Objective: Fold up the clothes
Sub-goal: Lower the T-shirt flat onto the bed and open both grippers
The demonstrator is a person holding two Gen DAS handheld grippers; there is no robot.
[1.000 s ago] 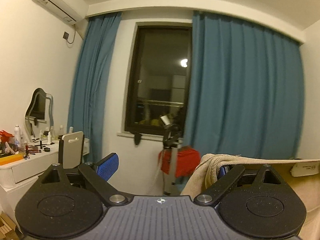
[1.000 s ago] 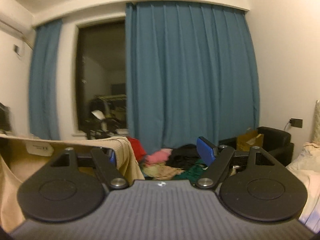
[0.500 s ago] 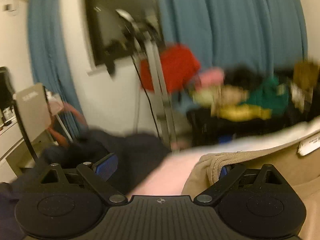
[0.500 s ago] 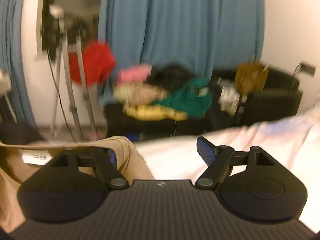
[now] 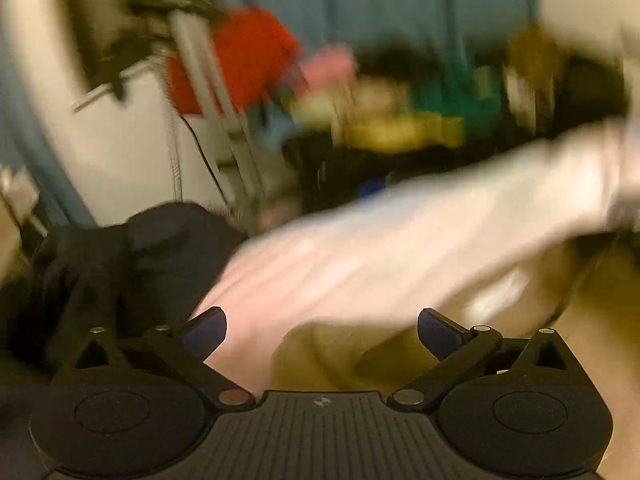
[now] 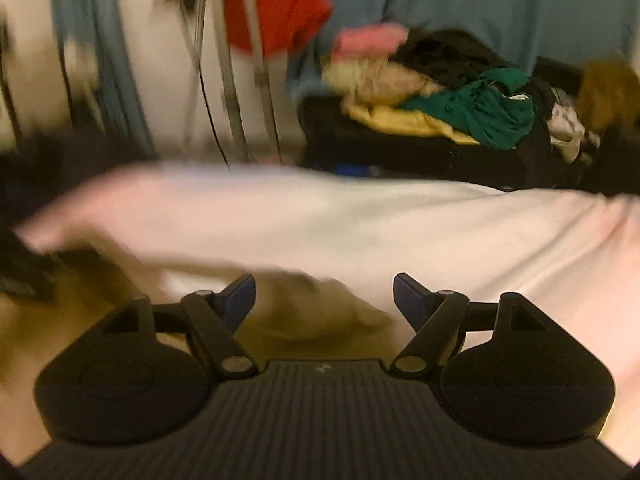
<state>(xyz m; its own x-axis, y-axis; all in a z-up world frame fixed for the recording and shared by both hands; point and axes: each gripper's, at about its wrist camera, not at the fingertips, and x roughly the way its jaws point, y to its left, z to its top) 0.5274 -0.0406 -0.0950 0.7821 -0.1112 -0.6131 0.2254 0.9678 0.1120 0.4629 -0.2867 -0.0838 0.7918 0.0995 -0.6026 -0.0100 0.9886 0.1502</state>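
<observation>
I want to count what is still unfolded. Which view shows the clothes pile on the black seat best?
The right wrist view: the clothes pile is fairly sharp there, with green, yellow, tan, black and pink garments told apart. In the left wrist view the same pile is smeared by motion blur into colour patches, so single garments cannot be separated.

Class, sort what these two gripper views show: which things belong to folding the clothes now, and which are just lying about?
In the job:
tan garment
left gripper
right gripper
pale bed sheet

Lying about:
clothes heap
red cloth
metal stand
blue curtain
dark clothing
</observation>
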